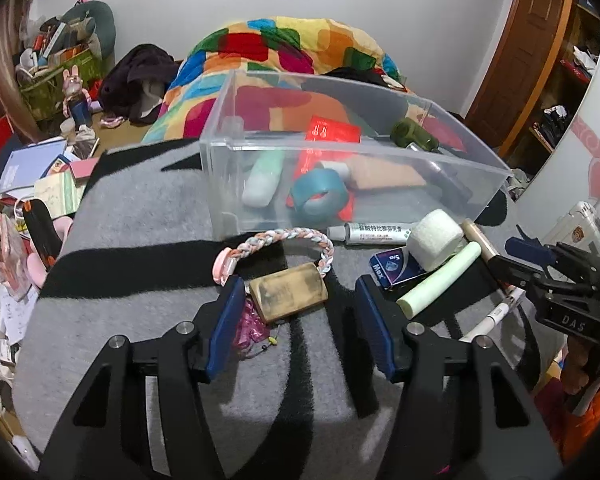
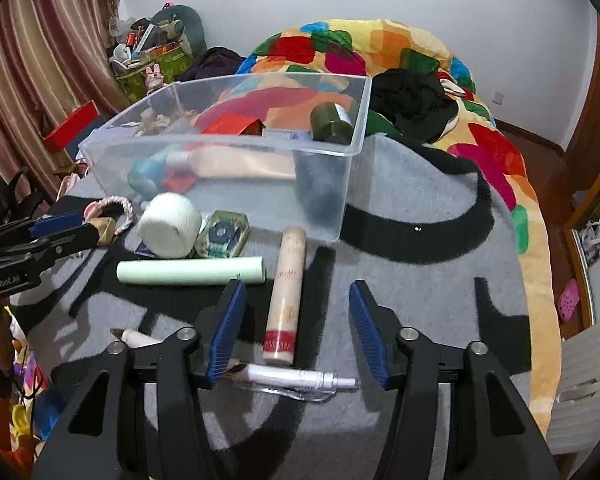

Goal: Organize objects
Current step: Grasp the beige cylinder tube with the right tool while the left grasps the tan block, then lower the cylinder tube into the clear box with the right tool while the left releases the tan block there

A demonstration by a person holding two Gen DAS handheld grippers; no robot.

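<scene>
A bin (image 1: 352, 148) stands on a blanket (image 1: 140, 208) in the upper middle of the left wrist frame; a tape roll (image 1: 320, 196), a tube (image 1: 262, 182) and a bottle (image 1: 414, 134) lie in it. Before the bin lie a braided ring (image 1: 288, 240), a block (image 1: 288, 292) touching it, and, to the right, an ointment tube (image 1: 370, 233), a gauze roll (image 1: 434, 244), a small box (image 1: 392, 272) and a foam stick (image 1: 440, 280). A quilt (image 1: 284, 46) lies behind.

A patchwork quilt (image 2: 380, 48) lies behind; curtains (image 2: 40, 60) hang, perhaps striped.
</scene>
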